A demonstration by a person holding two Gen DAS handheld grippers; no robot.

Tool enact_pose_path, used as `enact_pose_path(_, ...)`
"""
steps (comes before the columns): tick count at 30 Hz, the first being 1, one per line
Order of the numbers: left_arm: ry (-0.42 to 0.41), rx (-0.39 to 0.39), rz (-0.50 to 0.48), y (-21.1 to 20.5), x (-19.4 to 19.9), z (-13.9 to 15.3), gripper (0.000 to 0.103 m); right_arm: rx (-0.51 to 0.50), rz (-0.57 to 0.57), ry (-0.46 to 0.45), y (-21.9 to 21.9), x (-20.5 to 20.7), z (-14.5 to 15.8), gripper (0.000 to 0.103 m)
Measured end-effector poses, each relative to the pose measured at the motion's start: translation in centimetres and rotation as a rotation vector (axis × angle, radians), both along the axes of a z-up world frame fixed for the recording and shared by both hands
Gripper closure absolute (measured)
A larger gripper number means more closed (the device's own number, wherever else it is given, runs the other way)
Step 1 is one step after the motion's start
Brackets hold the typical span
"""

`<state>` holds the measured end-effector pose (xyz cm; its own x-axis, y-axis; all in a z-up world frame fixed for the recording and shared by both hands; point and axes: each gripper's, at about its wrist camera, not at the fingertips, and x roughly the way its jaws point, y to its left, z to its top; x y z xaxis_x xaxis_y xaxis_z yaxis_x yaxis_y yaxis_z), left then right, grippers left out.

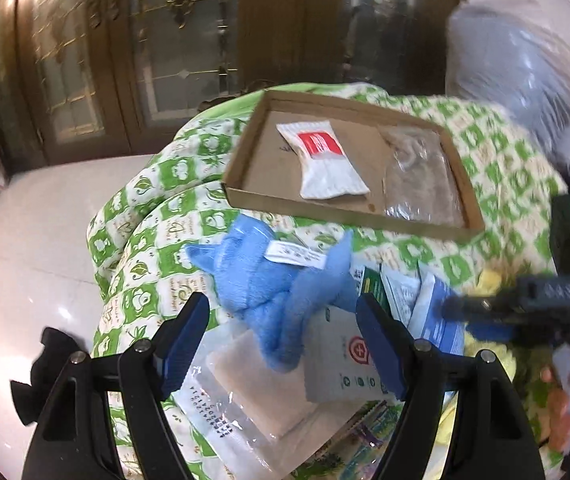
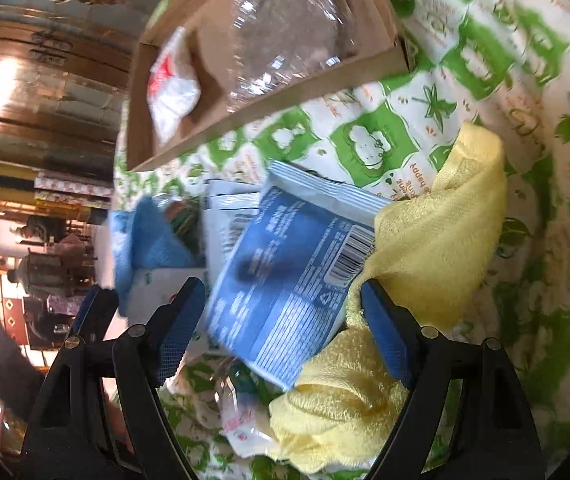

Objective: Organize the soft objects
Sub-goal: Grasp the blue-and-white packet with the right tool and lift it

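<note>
Sorting partly done | cardboard tray (image 1: 245,190) holds white-red packet (image 1: 321,160) and clear bag (image 1: 417,176) | blue cloth (image 1: 269,280), blue packet (image 2: 285,276), yellow cloth (image 2: 437,232) wait on quilt (image 1: 141,216) | left gripper (image 1: 285,344) and right gripper (image 2: 281,328) gape empty.

Clear pouch (image 1: 221,416) under my left claw: a printed digit string, too small for me to read.
Grey sachet (image 1: 345,368) beside it: red cross emblem.
Blue packet (image 2: 285,280) before my right claw: barcode, recycling sign.
Quilt (image 2: 417,168) beyond it: "happy".

A home living room: carved wooden glass-door cabinet (image 1: 125,64), glossy tiled floor (image 1: 25,240), green-and-white patterned quilt (image 1: 157,216).
</note>
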<state>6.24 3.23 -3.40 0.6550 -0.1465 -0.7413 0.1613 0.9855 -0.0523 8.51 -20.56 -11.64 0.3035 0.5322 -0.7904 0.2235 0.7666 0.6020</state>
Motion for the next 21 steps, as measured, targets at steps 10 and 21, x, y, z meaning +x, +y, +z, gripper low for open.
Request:
enact_pose_path(10, 0.048, -0.091, -0.082, -0.5, -0.9, -0.3, 0.027, -0.045, -0.001, 0.089, 2.0, 3.3, -1.8, 0.012)
enact_pose_path(21, 0.088, -0.119, -0.13, -1.2, -1.3, -1.0, 0.027, -0.03, 0.04, -0.023, 2.2, 1.2, 0.8, 0.037)
